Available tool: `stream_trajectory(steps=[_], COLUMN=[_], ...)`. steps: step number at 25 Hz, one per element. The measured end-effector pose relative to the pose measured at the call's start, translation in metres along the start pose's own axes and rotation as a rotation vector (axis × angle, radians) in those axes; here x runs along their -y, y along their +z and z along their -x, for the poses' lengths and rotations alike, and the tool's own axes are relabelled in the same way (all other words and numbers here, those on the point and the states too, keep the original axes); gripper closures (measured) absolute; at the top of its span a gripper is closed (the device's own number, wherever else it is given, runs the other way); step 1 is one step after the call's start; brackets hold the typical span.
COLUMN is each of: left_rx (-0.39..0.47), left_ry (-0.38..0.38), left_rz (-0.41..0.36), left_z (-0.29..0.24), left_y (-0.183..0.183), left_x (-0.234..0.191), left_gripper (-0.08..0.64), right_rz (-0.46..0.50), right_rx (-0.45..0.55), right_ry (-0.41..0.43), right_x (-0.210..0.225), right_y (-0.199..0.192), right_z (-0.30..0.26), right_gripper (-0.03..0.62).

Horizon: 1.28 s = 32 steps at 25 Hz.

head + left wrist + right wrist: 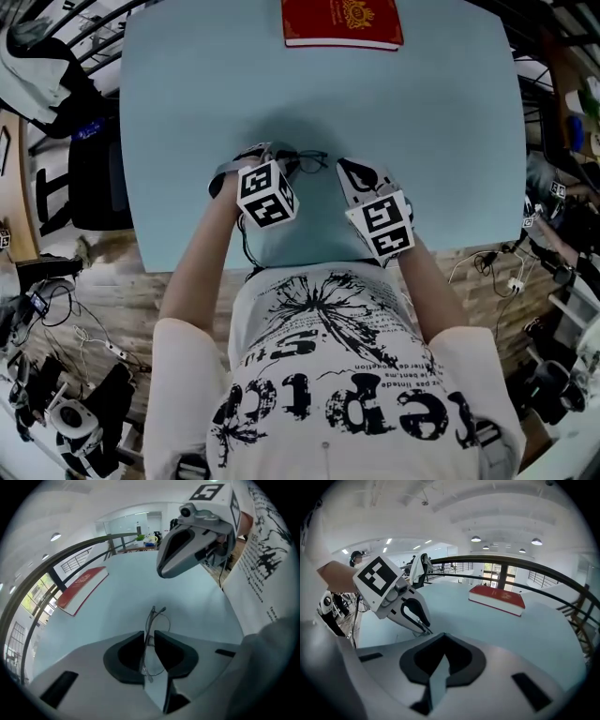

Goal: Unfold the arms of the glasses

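While the left gripper (149,633) stands slightly parted with the thin wire glasses (151,616) in the gap between its jaws, the right gripper (443,637) is closed on nothing. Both are over the near part of the pale blue table (422,141), with a red book (342,21) at its far edge.

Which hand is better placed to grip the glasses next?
Left, probably. The glasses already sit between the parted jaws of the left claw, so it only needs to close. The right claw is shut, empty and off to one side.
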<state>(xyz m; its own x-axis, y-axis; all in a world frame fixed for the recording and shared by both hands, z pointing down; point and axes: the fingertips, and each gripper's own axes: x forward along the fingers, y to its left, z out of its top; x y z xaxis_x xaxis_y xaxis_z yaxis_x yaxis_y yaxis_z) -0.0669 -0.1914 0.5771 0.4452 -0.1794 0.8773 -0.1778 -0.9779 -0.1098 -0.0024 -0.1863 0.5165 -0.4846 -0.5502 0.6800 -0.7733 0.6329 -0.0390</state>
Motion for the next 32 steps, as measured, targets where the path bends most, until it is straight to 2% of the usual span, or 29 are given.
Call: stream_trajectory(steps=[2, 5, 7, 10, 15, 18, 23, 27, 32], left_rx=[-0.019, -0.02, -0.021, -0.026, -0.029, -0.028, -0.029, -0.019, 0.001], left_ry=[-0.001, -0.002, -0.011, -0.026, -0.038, -0.041, -0.053, -0.055, -0.064], left_rz=[-0.028, -0.03, -0.035, -0.056, -0.07, -0.078, -0.079, -0.077, -0.093], left_z=[-0.004, -0.007, -0.008, -0.01, -0.011, -0.013, -0.014, -0.016, -0.012], left_y=[-0.003, -0.006, -0.007, -0.008, -0.008, -0.009, -0.012, -0.01, -0.009], left_x=[-0.002, -0.004, -0.004, -0.002, -0.003, -0.004, -0.003, -0.004, 0.0], left_gripper=[0.482, 0.481, 0.481, 0.48, 0.482, 0.482, 0.482, 0.504, 0.513], right_rz=[0.068, 0.272, 0.386, 0.485, 0.628, 0.682, 0.763, 0.79, 0.804], right_rx=[-0.08, -0.239, -0.299, -0.369, -0.462, -0.5, -0.537, -0.533, -0.524], right_ry=[0.029, 0.06, 0.088, 0.163, 0.265, 0.298, 0.32, 0.332, 0.342], right_x=[-0.001, 0.005, 0.009, 0.006, -0.002, -0.006, -0.012, -0.015, -0.017], right_y=[-0.01, -0.026, -0.03, -0.031, -0.039, -0.047, -0.052, -0.054, -0.054], right_z=[-0.009, -0.029, -0.039, -0.05, -0.057, -0.062, -0.073, -0.078, -0.076], right_gripper=[0.581, 0.581, 0.579, 0.546, 0.538, 0.517, 0.517, 0.549, 0.554])
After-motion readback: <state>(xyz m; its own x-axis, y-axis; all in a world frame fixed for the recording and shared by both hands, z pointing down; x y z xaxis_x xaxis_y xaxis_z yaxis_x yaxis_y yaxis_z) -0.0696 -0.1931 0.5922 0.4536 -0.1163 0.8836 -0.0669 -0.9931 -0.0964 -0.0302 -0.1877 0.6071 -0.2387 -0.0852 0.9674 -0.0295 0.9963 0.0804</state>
